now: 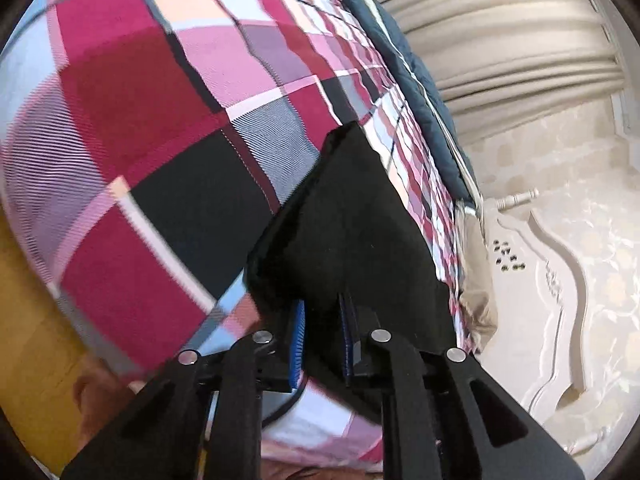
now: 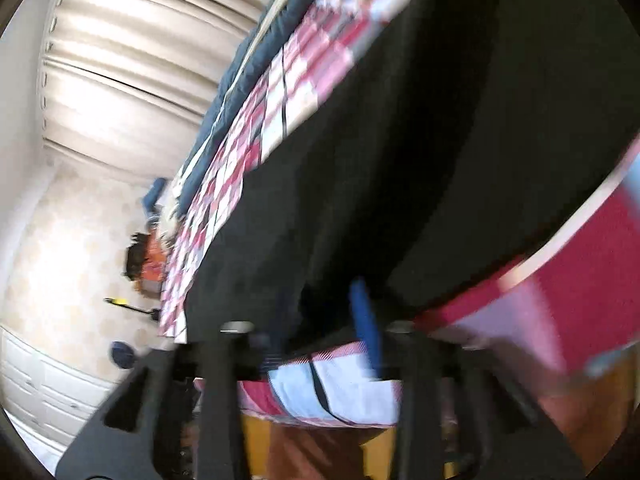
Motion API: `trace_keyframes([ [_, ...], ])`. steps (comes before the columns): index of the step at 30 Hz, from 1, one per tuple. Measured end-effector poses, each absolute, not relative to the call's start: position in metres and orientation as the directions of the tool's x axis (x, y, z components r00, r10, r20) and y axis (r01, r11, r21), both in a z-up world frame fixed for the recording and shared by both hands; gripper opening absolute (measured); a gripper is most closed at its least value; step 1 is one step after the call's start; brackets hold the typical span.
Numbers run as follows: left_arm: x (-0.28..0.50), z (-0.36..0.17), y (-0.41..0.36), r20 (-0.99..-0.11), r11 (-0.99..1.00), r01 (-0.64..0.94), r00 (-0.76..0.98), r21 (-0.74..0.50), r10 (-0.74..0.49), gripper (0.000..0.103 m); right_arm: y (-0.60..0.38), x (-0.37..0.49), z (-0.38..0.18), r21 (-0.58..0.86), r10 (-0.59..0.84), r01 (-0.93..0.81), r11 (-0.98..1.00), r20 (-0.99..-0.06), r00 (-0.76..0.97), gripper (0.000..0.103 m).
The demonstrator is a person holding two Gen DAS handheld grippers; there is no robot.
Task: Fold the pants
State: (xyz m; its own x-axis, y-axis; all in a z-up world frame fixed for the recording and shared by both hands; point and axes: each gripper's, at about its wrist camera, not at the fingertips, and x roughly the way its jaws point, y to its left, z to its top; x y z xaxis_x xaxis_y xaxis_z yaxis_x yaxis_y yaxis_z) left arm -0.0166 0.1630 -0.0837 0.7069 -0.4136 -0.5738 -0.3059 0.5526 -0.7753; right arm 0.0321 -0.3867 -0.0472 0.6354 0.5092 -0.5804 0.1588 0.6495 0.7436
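in the left wrist view, nearest the lens, the black two-finger left claw (image 1: 322, 326) reaches forward with its blue ribbed pads (image 1: 298, 330) on either side of a fold of the black fabric pants (image 1: 344, 216). the cloth fills the gap between the pads and the claw grips its near edge. the pants stretch away from the claw as a dark, tapering strip, lying on the pink, red, white and black plaid bedspread (image 1: 132, 92) that covers the bed. along the far edge of the bedspread runs a dark blue quilted blanket (image 1: 420, 92). beyond the bed stand pale beige pleated curtains (image 1: 500, 32) and a white carved headboard (image 1: 532, 264) against cream patterned wallpaper. a strip of yellow wooden floor (image 1: 32, 320) shows at the lower left.

in the right wrist view, which is blurred, the black right claw (image 2: 320, 320) is closest, with one blue pad (image 2: 366, 328) visible against the dark cloth. the pants (image 2: 420, 152) spread wide and dark right over the claw's tips, so the near edge seems pinched between the fingers, though the blur leaves this uncertain. the plaid bedspread (image 2: 264, 120) shows beyond and below the pants, with the blue blanket (image 2: 240, 68) along its far side. the curtains (image 2: 132, 60) hang at the left, and a white chest of drawers (image 2: 44, 392) stands at the lower left.
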Motion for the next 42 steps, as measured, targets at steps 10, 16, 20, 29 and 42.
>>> trace_keyframes([
  [10, -0.012, -0.016, 0.104, -0.660, 0.815, -0.229, 0.715, -0.533, -0.231, 0.078, -0.539, 0.186, 0.036, 0.221, -0.088, 0.431, 0.875, -0.802, 0.591, 0.085],
  [16, 0.023, -0.030, 0.070, -0.679, 0.781, -0.197, 0.643, -0.593, -0.353, 0.078, -0.576, 0.290, 0.004, 0.017, -0.204, 0.516, 0.856, -0.907, 0.369, 0.085],
  [20, 0.029, -0.040, 0.060, -0.686, 0.760, -0.210, 0.618, -0.614, -0.384, 0.078, -0.600, 0.269, 0.012, 0.160, -0.092, 0.451, 0.878, -0.869, 0.486, 0.085],
  [29, 0.040, -0.023, 0.048, -0.659, 0.806, -0.140, 0.663, -0.575, -0.355, 0.082, -0.723, 0.145, 0.011, 0.202, -0.043, 0.385, 0.901, -0.840, 0.541, 0.085],
  [42, 0.054, -0.033, 0.009, -0.694, 0.811, -0.149, 0.618, -0.566, -0.370, 0.083, -0.741, 0.121, -0.017, 0.184, 0.001, 0.302, 0.935, -0.855, 0.519, 0.014],
])
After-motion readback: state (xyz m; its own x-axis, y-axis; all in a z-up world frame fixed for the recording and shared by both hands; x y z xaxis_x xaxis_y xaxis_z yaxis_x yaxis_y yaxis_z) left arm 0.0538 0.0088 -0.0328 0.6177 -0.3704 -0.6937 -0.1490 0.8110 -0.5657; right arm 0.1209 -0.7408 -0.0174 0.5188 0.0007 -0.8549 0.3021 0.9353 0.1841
